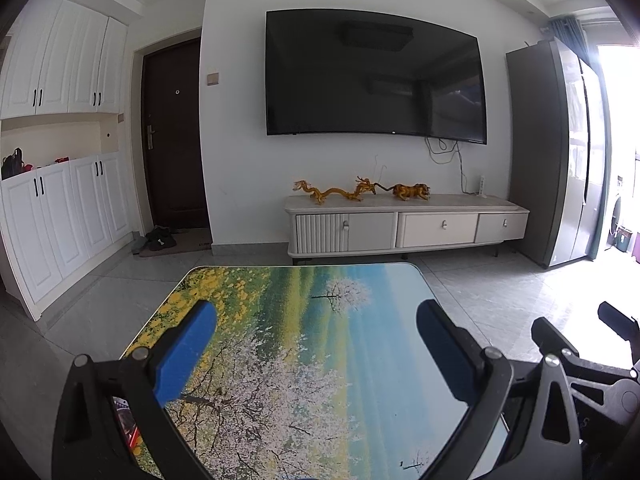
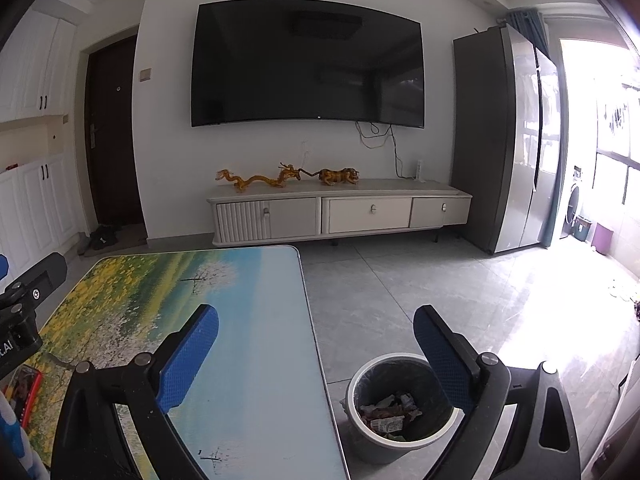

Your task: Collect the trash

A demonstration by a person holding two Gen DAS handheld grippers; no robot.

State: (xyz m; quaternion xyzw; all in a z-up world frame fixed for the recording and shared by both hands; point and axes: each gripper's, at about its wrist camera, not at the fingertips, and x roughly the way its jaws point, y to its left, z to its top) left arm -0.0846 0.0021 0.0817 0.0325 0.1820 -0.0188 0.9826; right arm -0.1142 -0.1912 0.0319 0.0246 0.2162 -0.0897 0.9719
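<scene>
My left gripper is open and empty above a low table printed with a landscape of blossom trees. My right gripper is open and empty, over the table's right edge and the floor. A grey trash bin stands on the floor just right of the table, below my right finger, with several crumpled wrappers inside. A red and black packet lies at the table's left edge; it also shows in the left wrist view, partly hidden behind my left finger.
A white TV cabinet with golden dragon figures stands against the far wall under a big TV. A grey fridge is at the right, white cupboards and a dark door at the left. Grey tiled floor surrounds the table.
</scene>
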